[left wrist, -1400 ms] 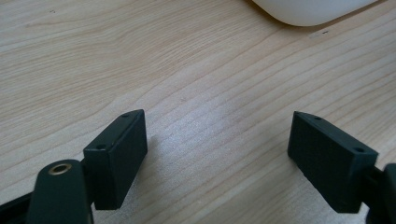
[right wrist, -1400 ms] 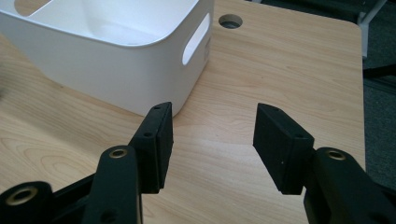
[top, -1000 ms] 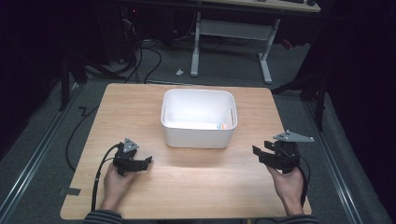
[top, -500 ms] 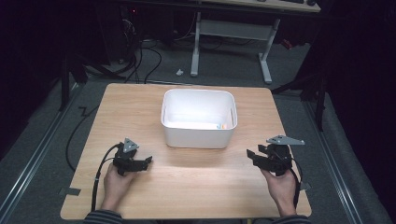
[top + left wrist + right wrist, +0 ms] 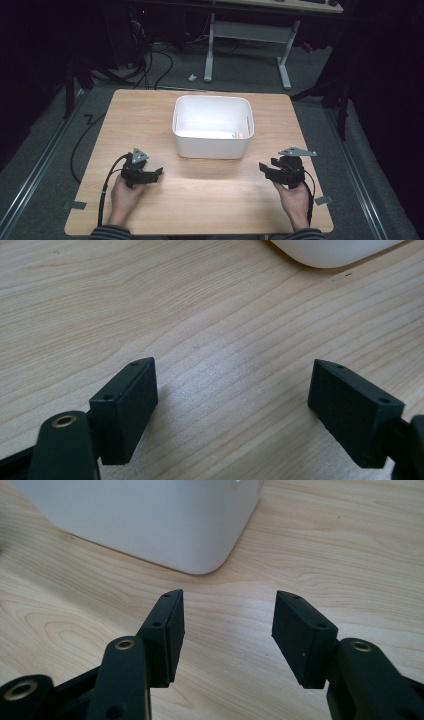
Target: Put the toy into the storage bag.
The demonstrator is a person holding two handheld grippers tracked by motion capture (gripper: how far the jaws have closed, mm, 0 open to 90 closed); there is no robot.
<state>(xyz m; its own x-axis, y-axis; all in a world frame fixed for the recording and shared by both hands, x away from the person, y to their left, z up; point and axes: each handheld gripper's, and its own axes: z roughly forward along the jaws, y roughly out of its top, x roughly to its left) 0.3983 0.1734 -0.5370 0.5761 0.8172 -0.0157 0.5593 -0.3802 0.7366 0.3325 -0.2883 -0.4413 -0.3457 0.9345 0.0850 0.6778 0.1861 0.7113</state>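
A white plastic bin (image 5: 212, 126) stands in the middle of the wooden table (image 5: 200, 200); small coloured items lie at its inner right corner (image 5: 238, 134). My left gripper (image 5: 159, 172) rests low over the table's front left, open, with bare wood between its jaws (image 5: 232, 390). At the front right my right gripper (image 5: 263, 169) is held low over the table, open and empty (image 5: 227, 625). In the right gripper view the bin's corner (image 5: 200, 535) lies just beyond the jaws. In the left gripper view the bin's rounded bottom edge (image 5: 330, 252) shows at the top.
A cable (image 5: 107, 185) trails from the left gripper off the table's front edge. Beyond the table stand the white legs of another desk (image 5: 250, 35) and loose cables on the grey floor (image 5: 150, 70). Metal rails (image 5: 35, 165) flank the table on both sides.
The right hand has come down and a little towards the front edge, bringing its gripper close to the tabletop. The left hand and the bin have kept still.
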